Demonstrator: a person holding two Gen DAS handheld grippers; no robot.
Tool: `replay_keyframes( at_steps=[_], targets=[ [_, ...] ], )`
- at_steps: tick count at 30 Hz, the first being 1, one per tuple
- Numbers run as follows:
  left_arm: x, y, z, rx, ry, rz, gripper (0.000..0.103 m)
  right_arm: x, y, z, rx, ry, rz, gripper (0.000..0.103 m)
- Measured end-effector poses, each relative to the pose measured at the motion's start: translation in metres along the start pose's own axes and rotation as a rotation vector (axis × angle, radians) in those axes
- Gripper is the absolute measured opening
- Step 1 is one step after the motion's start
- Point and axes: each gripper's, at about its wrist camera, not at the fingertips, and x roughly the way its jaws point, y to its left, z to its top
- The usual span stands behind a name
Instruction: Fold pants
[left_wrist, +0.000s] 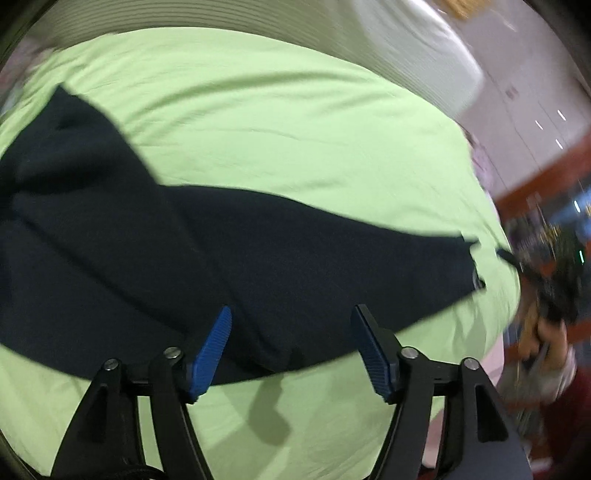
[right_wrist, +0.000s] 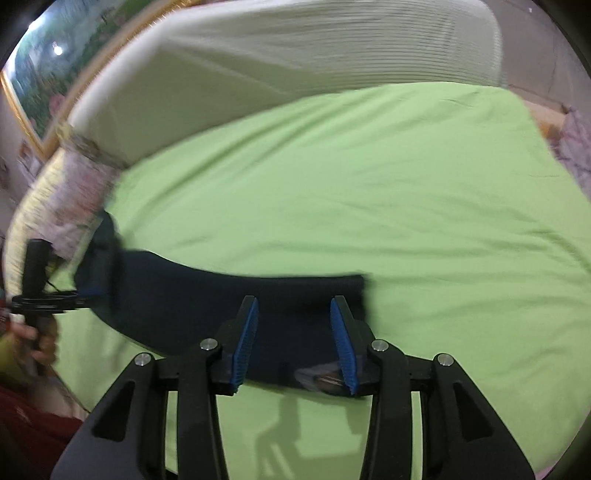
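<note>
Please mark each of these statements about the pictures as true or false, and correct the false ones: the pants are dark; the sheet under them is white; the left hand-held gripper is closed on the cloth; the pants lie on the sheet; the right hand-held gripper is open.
1. The pants are dark. True.
2. The sheet under them is white. False: it is light green.
3. The left hand-held gripper is closed on the cloth. False: its jaws stand apart and hold nothing.
4. The pants lie on the sheet. True.
5. The right hand-held gripper is open. True.

Dark navy pants (left_wrist: 229, 251) lie apparently folded (blurred) on green sheet (left_wrist: 258, 110).
</note>
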Motion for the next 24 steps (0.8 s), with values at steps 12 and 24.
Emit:
replay_keyframes(
  at_steps=[12, 24],
  targets=[
    [-0.008, 0.058, 0.081, -0.307, 0.042, 0.347, 0.072, 0.111, 0.162, -0.012, -0.165, 0.187, 0.322, 0.043],
    [0.029, 0.082, 0.134, -0.383, 0.107, 0.583, 0.049, 0.194, 0.251, -0.031, -0.275, 0.347, 0.401, 0.043]
  ],
)
